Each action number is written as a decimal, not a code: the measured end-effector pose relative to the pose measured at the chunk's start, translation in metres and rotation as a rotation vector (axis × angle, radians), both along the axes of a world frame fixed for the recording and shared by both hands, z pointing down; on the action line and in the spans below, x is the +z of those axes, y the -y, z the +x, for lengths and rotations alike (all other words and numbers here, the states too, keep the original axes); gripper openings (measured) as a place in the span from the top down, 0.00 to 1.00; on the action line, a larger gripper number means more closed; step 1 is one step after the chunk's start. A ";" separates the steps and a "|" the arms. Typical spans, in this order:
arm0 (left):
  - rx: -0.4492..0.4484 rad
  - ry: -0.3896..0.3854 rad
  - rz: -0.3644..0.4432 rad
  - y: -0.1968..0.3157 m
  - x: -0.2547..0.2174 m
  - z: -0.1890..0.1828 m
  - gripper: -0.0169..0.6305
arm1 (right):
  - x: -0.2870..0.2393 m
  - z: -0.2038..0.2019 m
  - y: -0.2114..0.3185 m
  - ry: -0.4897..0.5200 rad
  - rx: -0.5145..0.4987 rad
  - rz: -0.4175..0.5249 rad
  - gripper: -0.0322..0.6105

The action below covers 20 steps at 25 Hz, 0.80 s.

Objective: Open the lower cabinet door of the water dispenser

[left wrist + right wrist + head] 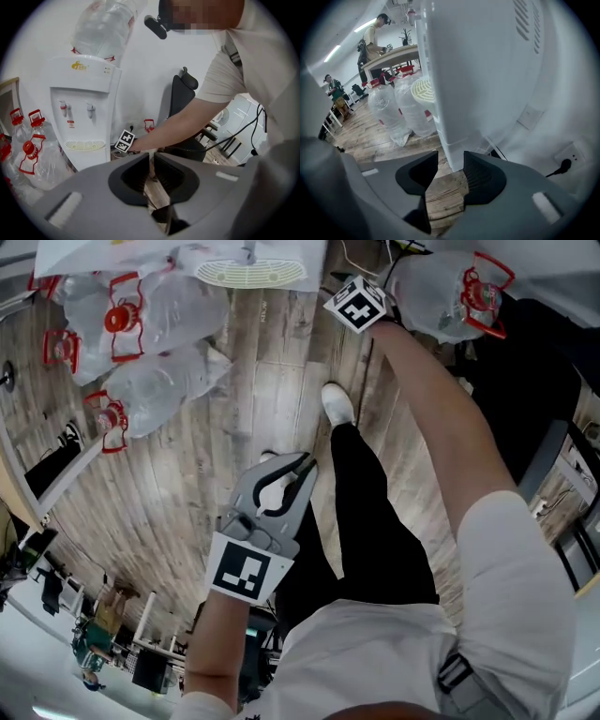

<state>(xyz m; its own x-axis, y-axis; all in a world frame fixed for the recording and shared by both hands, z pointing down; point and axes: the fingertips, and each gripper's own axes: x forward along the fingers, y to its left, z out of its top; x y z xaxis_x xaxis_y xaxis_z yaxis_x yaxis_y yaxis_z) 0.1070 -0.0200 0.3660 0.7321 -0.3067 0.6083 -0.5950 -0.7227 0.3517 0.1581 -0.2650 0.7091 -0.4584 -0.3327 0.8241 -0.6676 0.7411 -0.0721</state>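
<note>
Right gripper (451, 158) jaws wide apart, empty, dispenser (487, 70) corner just ahead; left gripper (152, 159) closed, empty, floor (187, 484) below.

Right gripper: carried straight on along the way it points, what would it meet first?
Probably the bottom corner of the water dispenser, which shows just beyond the open jaws of the right gripper. The wooden floor lies just under that corner, and depth is unclear.

We see the left gripper (298, 465) at frame centre over the wooden floor (187, 493), jaws nearly together. The right gripper (356, 304) sits top centre, only its marker cube visible, beside the water dispenser (281, 254). Water bottles (159, 324) lie upper left, and a white shoe (337, 404) is mid-frame.
</note>
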 end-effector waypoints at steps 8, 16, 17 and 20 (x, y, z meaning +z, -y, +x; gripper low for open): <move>-0.036 -0.028 -0.017 -0.002 0.014 -0.010 0.88 | 0.012 -0.008 0.020 -0.020 0.009 -0.009 0.70; -0.079 -0.044 -0.010 -0.006 0.016 -0.028 0.88 | 0.007 -0.009 0.022 -0.050 0.054 0.026 0.70; -0.086 -0.044 -0.011 -0.006 0.016 -0.031 0.88 | 0.007 -0.009 0.020 -0.055 0.053 0.025 0.70; -0.101 -0.048 -0.006 -0.009 0.015 -0.038 0.88 | 0.008 -0.015 0.004 -0.055 0.051 0.007 0.70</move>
